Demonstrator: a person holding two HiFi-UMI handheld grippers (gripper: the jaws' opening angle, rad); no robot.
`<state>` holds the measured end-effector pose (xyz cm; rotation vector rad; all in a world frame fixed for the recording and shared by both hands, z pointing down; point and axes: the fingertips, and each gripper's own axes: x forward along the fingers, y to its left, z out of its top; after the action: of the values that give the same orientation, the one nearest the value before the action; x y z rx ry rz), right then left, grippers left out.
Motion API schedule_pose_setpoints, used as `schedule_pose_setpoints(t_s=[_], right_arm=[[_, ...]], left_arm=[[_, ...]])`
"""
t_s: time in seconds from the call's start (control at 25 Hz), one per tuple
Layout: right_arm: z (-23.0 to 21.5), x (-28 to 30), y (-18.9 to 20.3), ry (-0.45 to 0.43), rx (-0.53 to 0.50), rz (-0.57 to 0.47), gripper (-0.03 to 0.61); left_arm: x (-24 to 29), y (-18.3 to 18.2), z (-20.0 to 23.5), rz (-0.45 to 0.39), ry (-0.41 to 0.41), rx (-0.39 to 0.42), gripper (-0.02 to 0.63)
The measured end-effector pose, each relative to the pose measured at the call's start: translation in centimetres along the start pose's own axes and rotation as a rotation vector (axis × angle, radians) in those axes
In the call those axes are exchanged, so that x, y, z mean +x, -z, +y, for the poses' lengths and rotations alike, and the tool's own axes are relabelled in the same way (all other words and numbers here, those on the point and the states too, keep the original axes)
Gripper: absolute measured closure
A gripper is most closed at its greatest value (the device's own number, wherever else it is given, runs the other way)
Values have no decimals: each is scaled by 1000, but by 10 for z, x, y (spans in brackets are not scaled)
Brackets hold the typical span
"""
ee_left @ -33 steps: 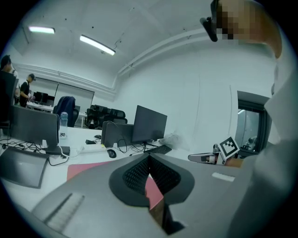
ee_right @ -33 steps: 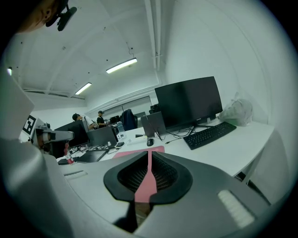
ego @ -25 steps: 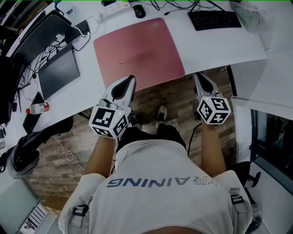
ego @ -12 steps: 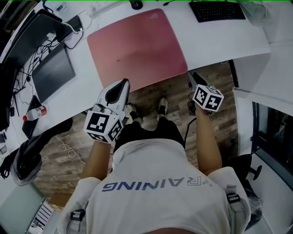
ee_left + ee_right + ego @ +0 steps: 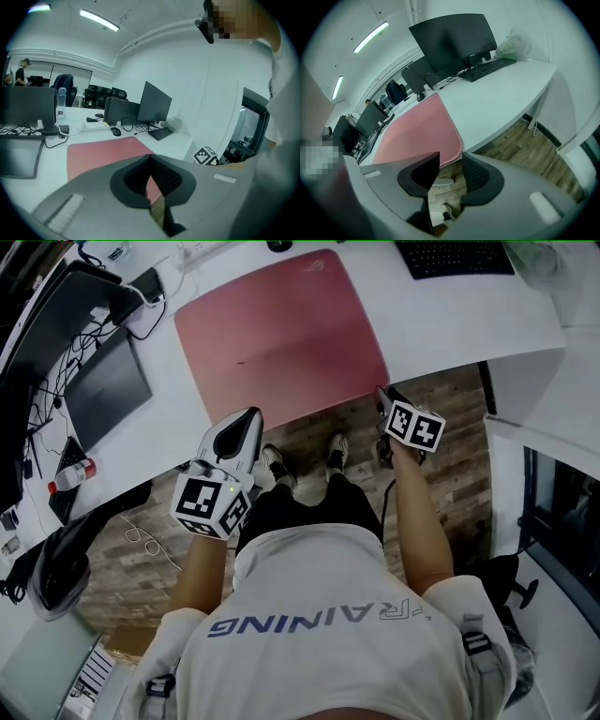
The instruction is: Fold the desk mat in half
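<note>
**Facing the Desk Mat: Two Grippers at Its Near Edge**

Head view, looking steeply down. A pink desk mat (image 5: 281,334) lies flat and unfolded on a white desk (image 5: 450,324), with its near edge along the desk's front rim.

The left gripper (image 5: 249,418) is at the left part of the mat's near edge. In the left gripper view (image 5: 150,159) its jaws meet at the tips with nothing between them, and the mat (image 5: 103,152) spreads beyond.

The right gripper (image 5: 380,396) is at the mat's near-right corner. In the right gripper view (image 5: 451,161) its jaws stand a narrow gap apart. The mat's rounded corner (image 5: 457,147) lies in line with that gap, just past the tips; contact cannot be judged.

A black keyboard (image 5: 455,257) lies beyond the mat's far-right corner. A dark flat panel (image 5: 108,381) lies to the mat's left.

Legible writing:
- The person's grey shirt (image 5: 319,652) bears "RAINING", upside down from this view, preceded by a fainter letter.
- Each marker cube (image 5: 211,502) carries black-and-white square codes.
- A faint emblem (image 5: 314,257) at the mat's far edge cannot be read.
</note>
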<state>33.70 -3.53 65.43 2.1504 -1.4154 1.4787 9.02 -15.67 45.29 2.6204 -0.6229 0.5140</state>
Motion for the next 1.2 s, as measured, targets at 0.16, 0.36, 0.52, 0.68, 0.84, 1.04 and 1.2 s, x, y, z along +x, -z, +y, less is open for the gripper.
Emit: schedule_pose_setpoints(t_s=[0.16, 0.36, 0.52, 0.68, 0.84, 1.04, 1.2], right_arm=[[2, 7, 1, -25, 57, 9, 411], [1, 12, 2, -47, 105, 20, 413], [1, 12, 3, -35, 97, 26, 417], [2, 12, 2, -8, 59, 36, 416], [3, 10, 2, 35, 6, 38, 420], [4, 8, 0, 66, -58, 39, 434], [4, 7, -1, 79, -94, 38, 474]], left_arm=[[2, 1, 4, 10, 1, -6, 615], [6, 4, -3, 19, 11, 2, 615], [6, 6, -2, 29, 14, 20, 615], [8, 5, 0, 32, 15, 17, 615], [8, 5, 1, 28, 14, 17, 615], [8, 5, 3, 30, 11, 9, 615], [7, 5, 3, 28, 12, 7, 615]])
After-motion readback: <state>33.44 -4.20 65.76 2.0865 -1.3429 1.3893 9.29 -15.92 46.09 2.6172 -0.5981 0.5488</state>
